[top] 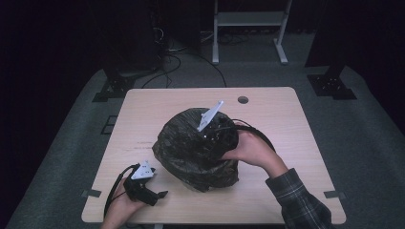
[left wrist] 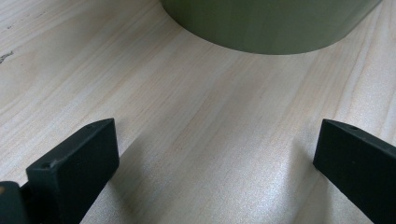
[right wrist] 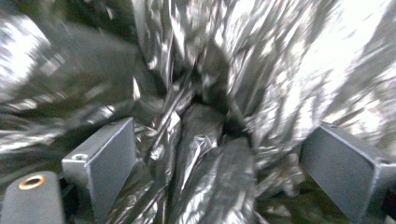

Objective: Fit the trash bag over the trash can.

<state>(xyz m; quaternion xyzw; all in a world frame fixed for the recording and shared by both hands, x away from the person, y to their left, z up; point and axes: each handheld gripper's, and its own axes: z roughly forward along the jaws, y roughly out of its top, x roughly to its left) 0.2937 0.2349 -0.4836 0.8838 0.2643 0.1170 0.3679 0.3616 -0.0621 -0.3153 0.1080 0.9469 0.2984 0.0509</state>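
A round bin wrapped in a crinkled black plastic bag (top: pixel 191 152) stands in the middle of the light wooden table (top: pixel 277 114). My right gripper (top: pixel 215 133) reaches into the top of the bag from the right, its grey plate sticking up. In the right gripper view its jaws (right wrist: pixel 224 163) stand wide apart, with loose folds of the black bag (right wrist: pixel 205 135) between them and no pad pressing. My left gripper (top: pixel 160 195) rests low at the table's front left, open. In the left gripper view its jaws (left wrist: pixel 215 154) frame bare wood, and the bin's olive-green wall (left wrist: pixel 271 23) is just ahead.
A small round hole (top: pixel 242 99) sits near the table's far edge. Beyond the table stand a white frame (top: pixel 248 19) and black stand feet (top: pixel 332 86), with cables on the grey floor. Bare wood lies left and right of the bin.
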